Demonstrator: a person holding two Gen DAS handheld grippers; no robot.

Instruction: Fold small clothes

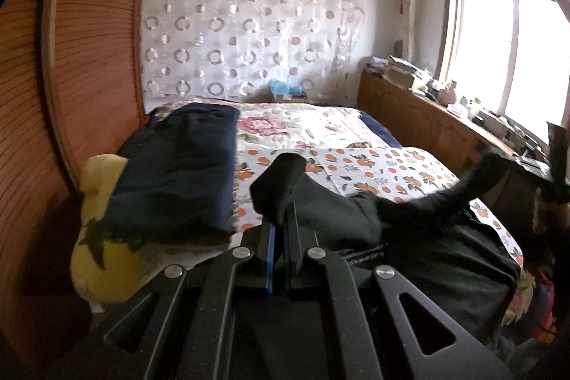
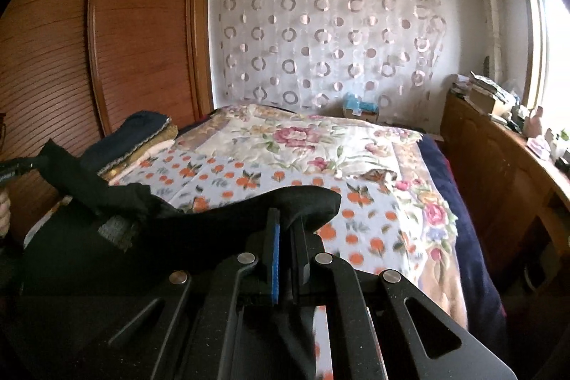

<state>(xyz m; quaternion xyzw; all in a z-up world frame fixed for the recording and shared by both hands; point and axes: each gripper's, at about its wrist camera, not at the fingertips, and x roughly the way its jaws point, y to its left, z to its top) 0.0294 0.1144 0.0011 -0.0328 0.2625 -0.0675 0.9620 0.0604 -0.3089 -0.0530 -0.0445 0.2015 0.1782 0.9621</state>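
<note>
Two grippers, left (image 1: pixel 279 219) and right (image 2: pixel 288 219), each pinch one black garment (image 1: pixel 409 202) at centre frame; one bed (image 1: pixel 374 166).

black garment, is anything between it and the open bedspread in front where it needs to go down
Nothing visible blocks it. The left gripper and right gripper each pinch an end of the black garment, lifted over the bedspread. The orange-print patch ahead is bare; the folded stack sits off to the left.

garment (image 2: pixel 213 219) type unclear (perhaps trousers), blurred
</note>
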